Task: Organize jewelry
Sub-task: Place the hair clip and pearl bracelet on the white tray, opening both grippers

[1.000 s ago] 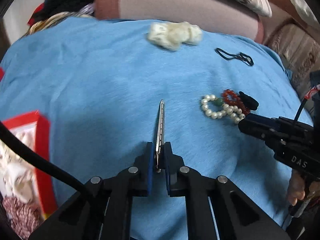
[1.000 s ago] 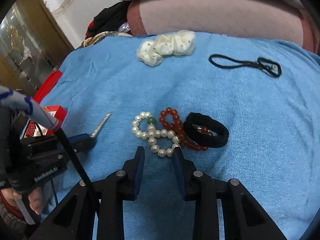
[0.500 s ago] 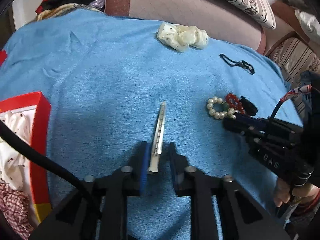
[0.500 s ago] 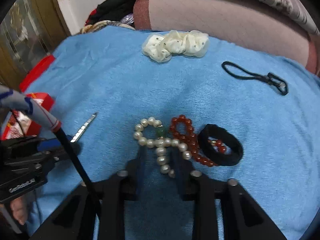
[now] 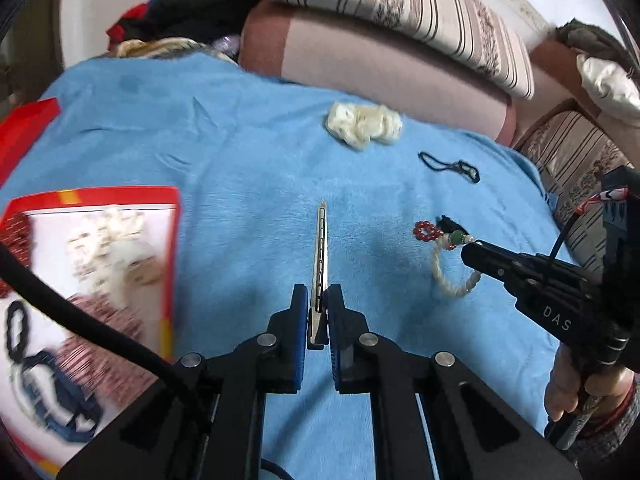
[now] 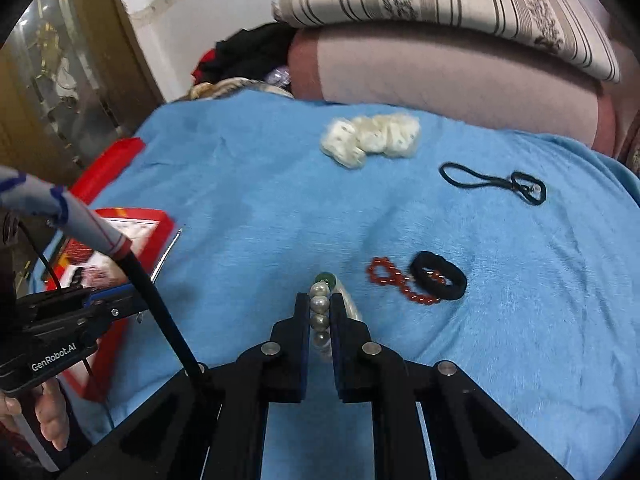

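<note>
Silver hair clip (image 5: 320,256) clenched in left gripper (image 5: 319,312), blade pointing 12 o'clock over blue towel (image 5: 248,168). Right gripper (image 6: 320,320) clamped on pearl bracelet (image 6: 320,312); rest of strand dangling. Red bead bracelet (image 6: 394,282) and black scrunchie (image 6: 440,280) on towel at 2 o'clock. Red box (image 5: 100,194) at left gripper's 9 o'clock.

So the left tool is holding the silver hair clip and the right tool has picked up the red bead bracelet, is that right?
Not quite. The right tool is shut on the pearl bracelet, as the right wrist view shows; the red bead bracelet lies on the blue cloth. The left tool does hold the silver hair clip.
</note>
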Available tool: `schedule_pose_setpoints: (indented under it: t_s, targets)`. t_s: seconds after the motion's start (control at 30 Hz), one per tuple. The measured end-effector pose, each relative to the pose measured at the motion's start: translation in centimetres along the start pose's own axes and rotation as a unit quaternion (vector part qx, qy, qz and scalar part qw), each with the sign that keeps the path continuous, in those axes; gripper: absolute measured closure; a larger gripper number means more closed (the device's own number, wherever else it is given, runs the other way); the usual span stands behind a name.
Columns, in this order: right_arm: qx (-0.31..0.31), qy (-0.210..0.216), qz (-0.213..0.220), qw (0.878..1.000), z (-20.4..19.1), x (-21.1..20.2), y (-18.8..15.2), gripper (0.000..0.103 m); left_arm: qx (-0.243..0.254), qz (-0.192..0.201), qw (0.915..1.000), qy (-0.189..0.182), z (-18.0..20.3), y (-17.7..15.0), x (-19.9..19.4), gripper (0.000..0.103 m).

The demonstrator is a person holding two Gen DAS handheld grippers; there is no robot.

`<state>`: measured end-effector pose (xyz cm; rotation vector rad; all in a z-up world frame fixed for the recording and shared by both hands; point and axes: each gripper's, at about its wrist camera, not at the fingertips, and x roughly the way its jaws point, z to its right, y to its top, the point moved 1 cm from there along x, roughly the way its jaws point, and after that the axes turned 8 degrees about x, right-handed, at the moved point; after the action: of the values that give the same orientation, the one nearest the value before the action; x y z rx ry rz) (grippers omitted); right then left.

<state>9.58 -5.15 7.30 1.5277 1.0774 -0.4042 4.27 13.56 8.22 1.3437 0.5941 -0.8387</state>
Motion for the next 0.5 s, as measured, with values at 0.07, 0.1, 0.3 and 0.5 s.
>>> schedule_pose_setpoints:
  t_s: [0.07,0.1,0.3,0.5]
  targets:
    - [-0.005,0.011,0.003,1.000,-1.3,-1.0,-0.2,0.093,-0.007,0.010,0.9999,0.007,-0.7,-0.6,-2.0,0.094]
    - [-0.008,0.017,0.004,1.000,-1.9,-1.5,-0.4,0.093,-0.011,0.013,0.9998,0.010,-1.0,-0.8,-2.5,0.094]
    - [-0.043,0.057,0.008,0.997,-7.0,-3.5,-1.0,0.093,-0.045,0.031,0.9974,0.047,-5.4,-2.9,-7.6,0.094]
    - [-0.075,0.103,-0.002,0.992,-12.9,-3.7,-1.4,0.093,-0.078,0.032,0.9931,0.082,-10.6,-3.8,-9.6,0.094]
